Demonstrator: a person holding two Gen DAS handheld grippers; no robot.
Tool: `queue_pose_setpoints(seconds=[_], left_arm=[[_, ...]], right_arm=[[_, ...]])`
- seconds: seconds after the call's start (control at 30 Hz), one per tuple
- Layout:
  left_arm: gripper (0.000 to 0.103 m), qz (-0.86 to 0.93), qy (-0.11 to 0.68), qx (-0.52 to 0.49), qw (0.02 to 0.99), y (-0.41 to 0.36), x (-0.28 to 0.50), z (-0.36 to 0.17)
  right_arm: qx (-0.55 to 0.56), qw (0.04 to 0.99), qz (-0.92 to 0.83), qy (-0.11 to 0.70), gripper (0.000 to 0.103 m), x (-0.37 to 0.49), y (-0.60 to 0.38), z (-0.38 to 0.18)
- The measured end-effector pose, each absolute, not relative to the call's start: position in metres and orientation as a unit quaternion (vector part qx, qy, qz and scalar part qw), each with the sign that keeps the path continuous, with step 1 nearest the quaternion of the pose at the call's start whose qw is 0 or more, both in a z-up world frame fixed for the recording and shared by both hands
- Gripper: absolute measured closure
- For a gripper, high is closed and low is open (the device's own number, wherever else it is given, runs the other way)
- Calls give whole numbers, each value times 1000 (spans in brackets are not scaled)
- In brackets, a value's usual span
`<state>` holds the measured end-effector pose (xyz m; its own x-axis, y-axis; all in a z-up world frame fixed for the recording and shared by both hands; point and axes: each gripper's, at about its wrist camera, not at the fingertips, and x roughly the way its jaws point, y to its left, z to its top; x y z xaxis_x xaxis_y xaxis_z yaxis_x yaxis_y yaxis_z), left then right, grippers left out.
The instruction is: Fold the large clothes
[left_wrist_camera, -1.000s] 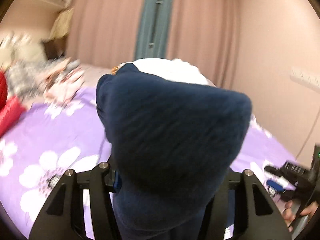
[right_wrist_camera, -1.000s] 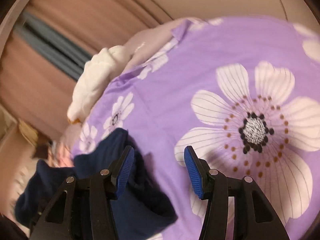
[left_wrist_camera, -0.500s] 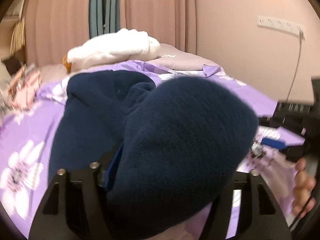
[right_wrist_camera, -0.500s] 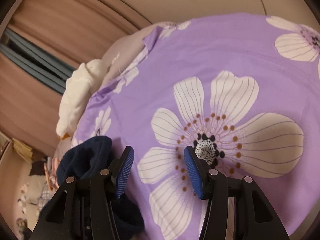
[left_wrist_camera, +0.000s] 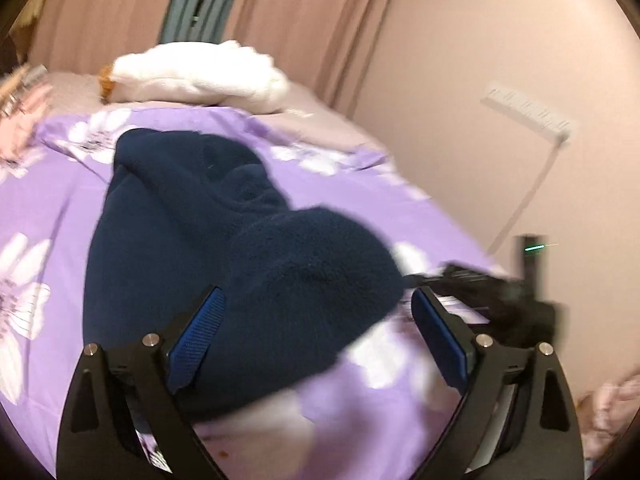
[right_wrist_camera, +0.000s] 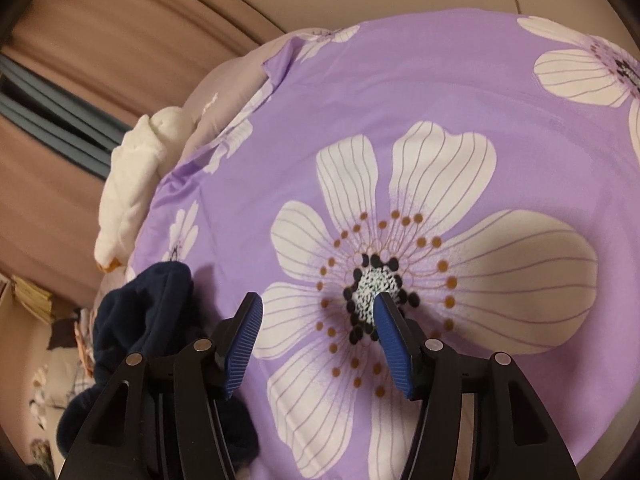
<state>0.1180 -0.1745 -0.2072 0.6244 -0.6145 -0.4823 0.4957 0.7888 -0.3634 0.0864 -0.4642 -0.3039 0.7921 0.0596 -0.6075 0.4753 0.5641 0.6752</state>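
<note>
- Change since half a second ago: left gripper (left_wrist_camera: pixel 316 328), then clamped on the navy fleece garment (left_wrist_camera: pixel 208 248), now has its jaws spread wide; the fleece bulges between the blue pads, ungripped.
- Navy fleece garment: lies bunched on the purple floral bedspread (left_wrist_camera: pixel 48 184), its near fold resting against the left pad.
- Right gripper (right_wrist_camera: pixel 318 338): jaws apart, holding nothing, over a large white flower print; garment edge (right_wrist_camera: pixel 148 312) just to its left.
- White bundle (left_wrist_camera: pixel 200 76): at the bed's far end, before pink curtains (left_wrist_camera: pixel 312 20).
</note>
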Motion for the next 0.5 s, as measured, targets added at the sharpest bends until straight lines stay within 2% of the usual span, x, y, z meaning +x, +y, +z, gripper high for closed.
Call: queue_pose_setpoints(seconds=[0.2,0.5], left_arm=[[4,-312,330,-174,874,-132,113,-186],[3,-229,284,-219,905,-65,119,-183]], right_arm=[[420,842,-141,309,45,90,-456,-303],[406,840,-159,323,45,92,-453,-308]])
